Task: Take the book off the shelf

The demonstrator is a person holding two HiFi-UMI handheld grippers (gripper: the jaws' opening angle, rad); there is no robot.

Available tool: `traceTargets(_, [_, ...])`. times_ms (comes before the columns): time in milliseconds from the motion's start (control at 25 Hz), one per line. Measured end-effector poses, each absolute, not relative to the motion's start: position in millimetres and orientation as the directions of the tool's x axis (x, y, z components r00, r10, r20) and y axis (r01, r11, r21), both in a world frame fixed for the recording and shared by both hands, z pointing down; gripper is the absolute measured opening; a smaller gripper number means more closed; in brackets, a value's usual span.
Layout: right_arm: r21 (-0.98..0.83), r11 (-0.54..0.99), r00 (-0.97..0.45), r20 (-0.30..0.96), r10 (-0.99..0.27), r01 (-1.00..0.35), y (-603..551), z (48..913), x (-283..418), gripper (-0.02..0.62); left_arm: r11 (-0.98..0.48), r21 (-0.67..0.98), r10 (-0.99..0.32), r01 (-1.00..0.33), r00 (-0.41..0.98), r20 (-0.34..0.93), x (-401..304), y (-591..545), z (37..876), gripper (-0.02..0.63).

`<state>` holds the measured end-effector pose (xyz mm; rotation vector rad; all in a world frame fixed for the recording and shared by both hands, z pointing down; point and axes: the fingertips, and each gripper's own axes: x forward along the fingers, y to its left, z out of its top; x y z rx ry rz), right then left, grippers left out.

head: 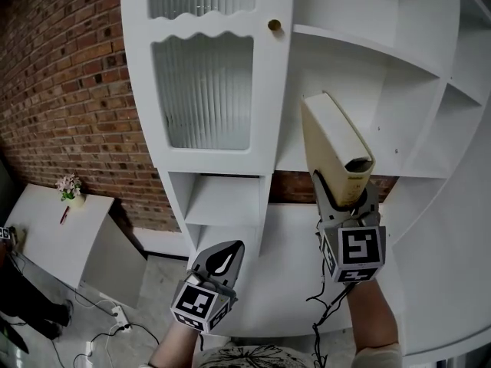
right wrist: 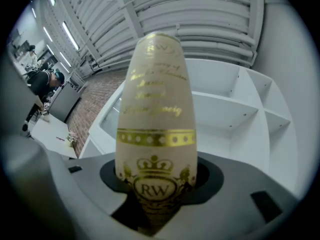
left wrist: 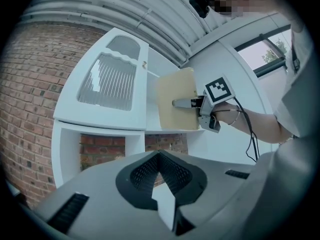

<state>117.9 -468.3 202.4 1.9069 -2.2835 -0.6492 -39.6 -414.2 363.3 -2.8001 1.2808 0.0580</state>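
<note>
A cream book with gold print on its spine stands upright in front of the white shelf unit, lifted off the boards. My right gripper is shut on its lower end, one jaw on each cover. The left gripper view shows the same book held by the right gripper before the open shelves. My left gripper hangs lower left, below the cabinet, jaws together and nothing between them.
A cabinet door with ribbed glass and a brass knob stands left of the open shelves. Brick wall lies behind. A white table with a small flower pot is at far left; cables trail on the floor.
</note>
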Motion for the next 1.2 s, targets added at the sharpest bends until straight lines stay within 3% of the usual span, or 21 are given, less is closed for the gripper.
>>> traceTargets(720, [0.258,0.233,-0.246,-0.019,-0.969,-0.938,-388.2,383.2,99.5,0.232,-0.632,-0.028,-0.774,-0.775,0.632,-0.040,-58.6,-380.9,388.0,0.008])
traceTargets(1200, [0.168,0.282,-0.278,0.047,-0.959,-0.945,-382.5,407.9,78.5,0.232,-0.613,-0.018,-0.790,-0.790,0.613,-0.018,-63.9,-379.4,398.8,0.008])
